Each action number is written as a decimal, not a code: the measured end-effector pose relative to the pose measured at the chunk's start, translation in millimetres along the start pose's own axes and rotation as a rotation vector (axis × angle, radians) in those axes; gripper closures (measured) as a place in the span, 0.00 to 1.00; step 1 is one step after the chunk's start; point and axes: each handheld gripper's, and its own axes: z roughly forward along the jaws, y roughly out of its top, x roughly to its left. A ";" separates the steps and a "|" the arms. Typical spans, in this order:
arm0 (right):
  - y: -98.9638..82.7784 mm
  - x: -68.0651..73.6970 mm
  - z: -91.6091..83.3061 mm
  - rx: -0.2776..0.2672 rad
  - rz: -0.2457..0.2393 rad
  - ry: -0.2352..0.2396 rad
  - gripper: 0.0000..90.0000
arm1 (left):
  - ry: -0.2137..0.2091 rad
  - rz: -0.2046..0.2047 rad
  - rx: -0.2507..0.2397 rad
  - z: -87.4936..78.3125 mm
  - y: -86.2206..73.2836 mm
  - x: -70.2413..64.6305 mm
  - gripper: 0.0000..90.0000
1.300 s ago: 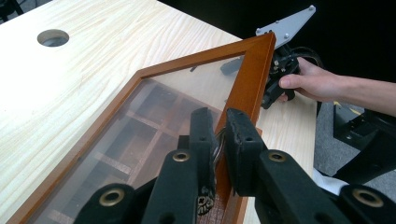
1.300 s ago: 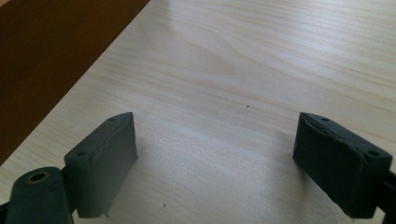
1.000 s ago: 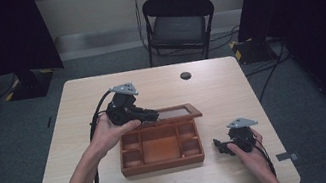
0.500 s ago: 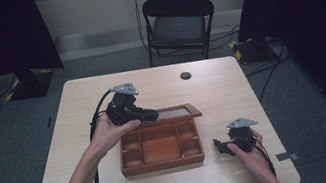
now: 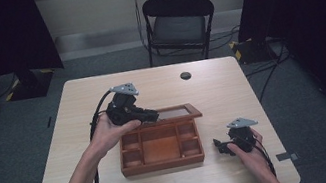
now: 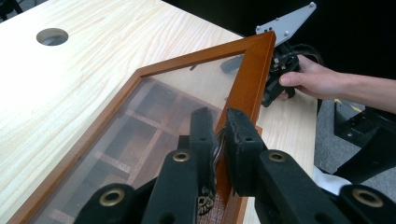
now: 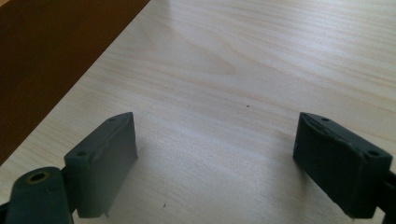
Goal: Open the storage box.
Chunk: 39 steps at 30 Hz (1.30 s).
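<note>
A brown wooden box (image 5: 163, 164) with several compartments sits mid-table, its glass-paned lid (image 5: 175, 113) raised at the back. My left gripper (image 5: 152, 116) is at the lid's left end. In the left gripper view it (image 6: 219, 126) is shut on the lid's wooden frame (image 6: 247, 79), with the compartments visible through the glass. My right gripper (image 5: 218, 145) rests low on the table just right of the box and points toward it. In the right gripper view its jaws (image 7: 215, 140) stand wide apart over bare wood, with the box's side wall (image 7: 46, 56) at the upper left.
The light wooden table (image 5: 232, 94) has a round cable hole (image 5: 185, 75) near its far edge. A black folding chair (image 5: 178, 23) stands behind the table. Cables trail from both grippers toward the near edge.
</note>
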 end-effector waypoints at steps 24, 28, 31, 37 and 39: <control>0.0 0.0 0.0 0.000 0.000 0.000 0.14 | 0.002 0.008 0.011 -0.4 1.5 -0.2 0.91; 0.0 0.0 0.0 0.000 0.000 0.000 0.14 | 0.000 0.009 0.012 -0.2 1.5 -0.2 0.91; 0.0 0.0 0.0 0.000 0.000 0.000 0.14 | 0.002 0.008 0.008 -0.1 1.7 -0.4 0.91; 0.0 0.0 0.0 0.000 0.000 0.000 0.14 | -0.001 0.012 0.008 -0.5 1.2 0.0 0.91; 0.0 0.0 0.0 0.000 0.000 0.000 0.14 | 0.002 0.010 0.007 -0.8 1.3 0.1 0.91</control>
